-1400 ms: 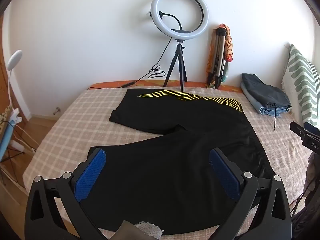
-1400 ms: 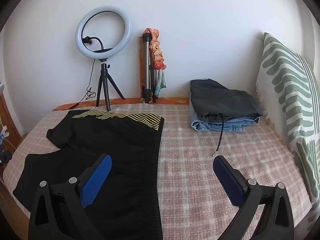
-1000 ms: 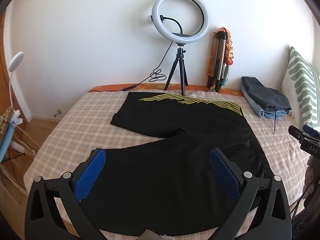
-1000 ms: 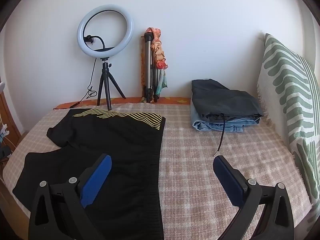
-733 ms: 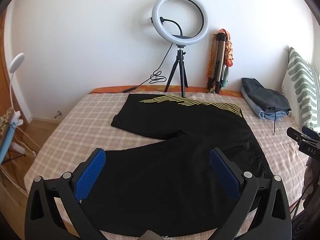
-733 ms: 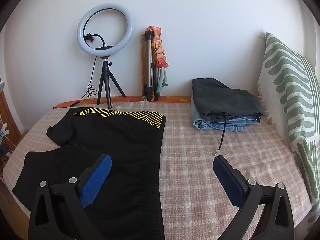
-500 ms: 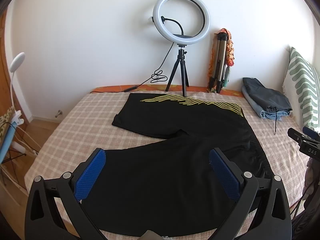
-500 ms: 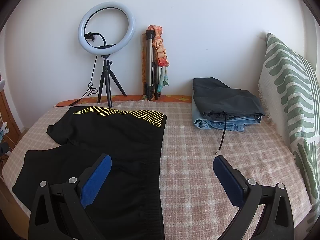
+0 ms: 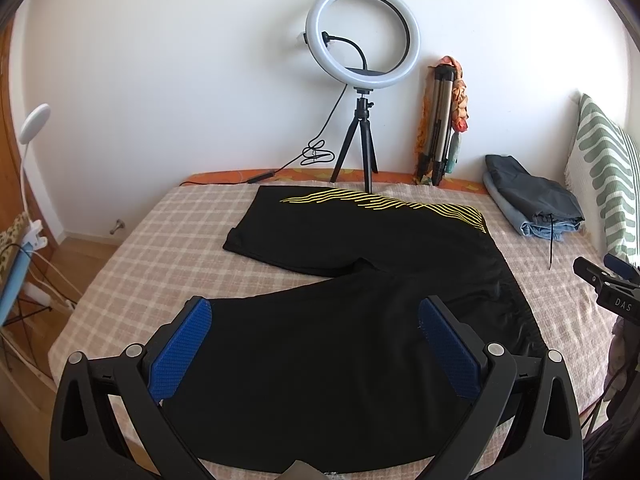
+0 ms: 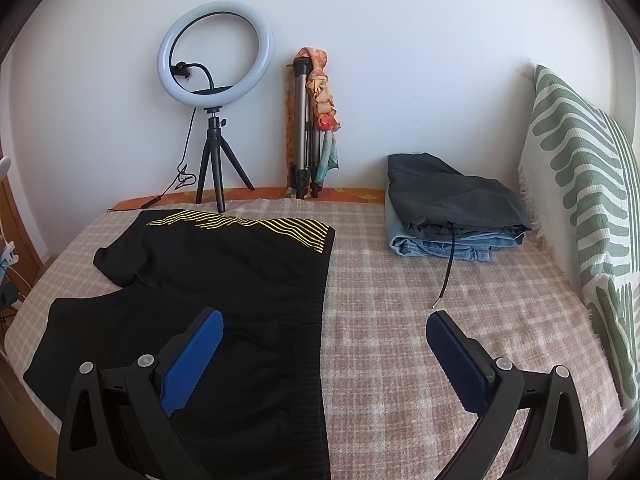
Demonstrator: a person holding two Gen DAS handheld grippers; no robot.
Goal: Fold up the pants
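Black shorts-style pants (image 9: 340,280) with yellow stripes lie spread flat on the checked bedspread (image 9: 160,248), legs pointing left, waistband to the right. They also show in the right wrist view (image 10: 224,280). My left gripper (image 9: 316,312) is open and empty, hovering above the near leg. My right gripper (image 10: 324,324) is open and empty, above the waistband edge near the bed's front. The tip of the right gripper shows at the right edge of the left wrist view (image 9: 608,284).
A ring light on a tripod (image 9: 362,40) and a folded tripod (image 10: 304,128) stand against the back wall. A stack of folded clothes (image 10: 452,208) lies at the back right. A green patterned pillow (image 10: 580,200) leans at the right. A lamp (image 9: 32,128) stands off the bed's left side.
Both grippers have shifted slightly, drifting a little back and up from the pants; both stay open. The pants have not moved.
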